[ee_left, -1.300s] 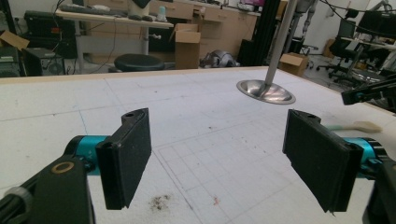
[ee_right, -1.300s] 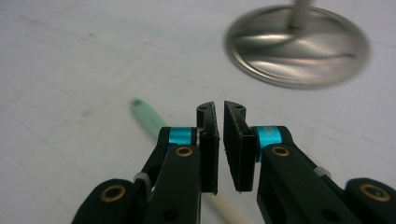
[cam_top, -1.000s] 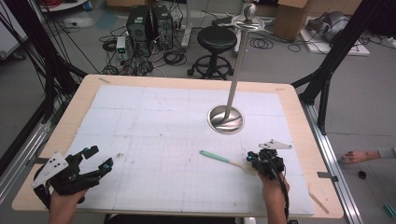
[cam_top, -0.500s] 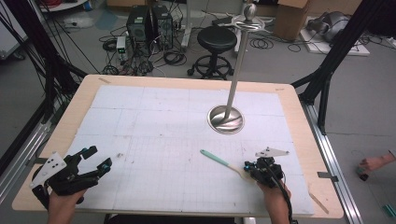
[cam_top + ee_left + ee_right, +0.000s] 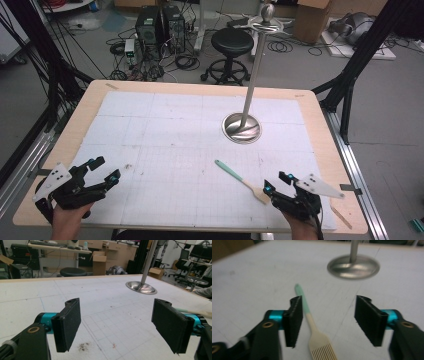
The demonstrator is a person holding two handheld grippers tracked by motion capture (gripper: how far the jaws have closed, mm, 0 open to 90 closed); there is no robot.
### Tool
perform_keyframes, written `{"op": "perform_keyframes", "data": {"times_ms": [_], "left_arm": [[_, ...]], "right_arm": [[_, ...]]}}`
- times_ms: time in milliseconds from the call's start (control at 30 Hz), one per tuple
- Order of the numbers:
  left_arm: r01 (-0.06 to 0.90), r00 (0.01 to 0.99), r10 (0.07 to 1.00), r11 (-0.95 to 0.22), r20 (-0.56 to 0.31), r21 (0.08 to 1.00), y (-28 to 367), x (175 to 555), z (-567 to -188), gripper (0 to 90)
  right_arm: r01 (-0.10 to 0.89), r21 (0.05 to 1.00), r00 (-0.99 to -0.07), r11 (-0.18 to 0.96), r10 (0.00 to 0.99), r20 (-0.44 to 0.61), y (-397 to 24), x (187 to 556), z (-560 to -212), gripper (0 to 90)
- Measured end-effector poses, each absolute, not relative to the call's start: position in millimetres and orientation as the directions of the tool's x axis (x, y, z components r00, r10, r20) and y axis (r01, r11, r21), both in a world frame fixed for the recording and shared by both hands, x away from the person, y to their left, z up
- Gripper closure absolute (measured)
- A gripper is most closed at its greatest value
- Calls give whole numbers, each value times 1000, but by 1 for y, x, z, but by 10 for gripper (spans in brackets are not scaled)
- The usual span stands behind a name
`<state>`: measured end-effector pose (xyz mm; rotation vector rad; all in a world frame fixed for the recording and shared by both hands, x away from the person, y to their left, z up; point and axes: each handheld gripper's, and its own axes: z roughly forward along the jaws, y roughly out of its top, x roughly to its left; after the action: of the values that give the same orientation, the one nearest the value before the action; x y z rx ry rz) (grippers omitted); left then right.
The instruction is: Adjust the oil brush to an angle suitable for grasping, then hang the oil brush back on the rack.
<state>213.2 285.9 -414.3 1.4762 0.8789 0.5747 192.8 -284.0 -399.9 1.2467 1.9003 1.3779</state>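
Note:
A utensil (image 5: 239, 177) with a teal handle and a cream comb-like head lies flat on the white gridded mat (image 5: 165, 145). My right gripper (image 5: 275, 182) sits at the head end near the front edge. Its jaws have just been opening and now stand apart. In the right gripper view the utensil (image 5: 313, 325) lies on the mat below the right gripper (image 5: 328, 315), closer to the left jaw, and no pad presses on it. My left gripper (image 5: 107, 167) rests at the front left, open and empty, and it appears again as the left gripper (image 5: 116, 325) above bare mat.
A steel stand with a round base (image 5: 242, 128) and a tall pole (image 5: 252, 75) rises right of the mat's middle. A dark smudge (image 5: 128, 165) marks the mat near the left gripper. Beyond the table's far edge are a stool (image 5: 232, 42), computers and cables.
The right gripper has drawn back toward the front edge and its jaws have opened off the utensil's head. The utensil now lies loose on the mat. The left gripper has stayed put.

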Motion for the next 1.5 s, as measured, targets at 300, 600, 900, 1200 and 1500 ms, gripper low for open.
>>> {"op": "perform_keyframes", "data": {"times_ms": [300, 600, 900, 1200, 1500], "left_arm": [[181, 607, 779, 61, -160, 982, 281, 215, -414, 236], [186, 606, 780, 55, -159, 981, 281, 215, -416, 237], [192, 599, 786, 42, -151, 980, 280, 217, -417, 237], [198, 602, 784, 38, -152, 979, 281, 216, -419, 237], [198, 606, 783, 20, -138, 980, 278, 217, -419, 236]], "right_arm": [[326, 943, -471, 65, 876, 103, -291, 168, -391, 172], [293, 956, -467, 21, 876, 124, -298, 163, -386, 167], [311, 950, -484, 32, 865, 129, -299, 166, -390, 186], [336, 940, -515, 53, 846, 137, -285, 183, -393, 191], [433, 887, -550, 162, 827, 117, -270, 215, -409, 332]]}}
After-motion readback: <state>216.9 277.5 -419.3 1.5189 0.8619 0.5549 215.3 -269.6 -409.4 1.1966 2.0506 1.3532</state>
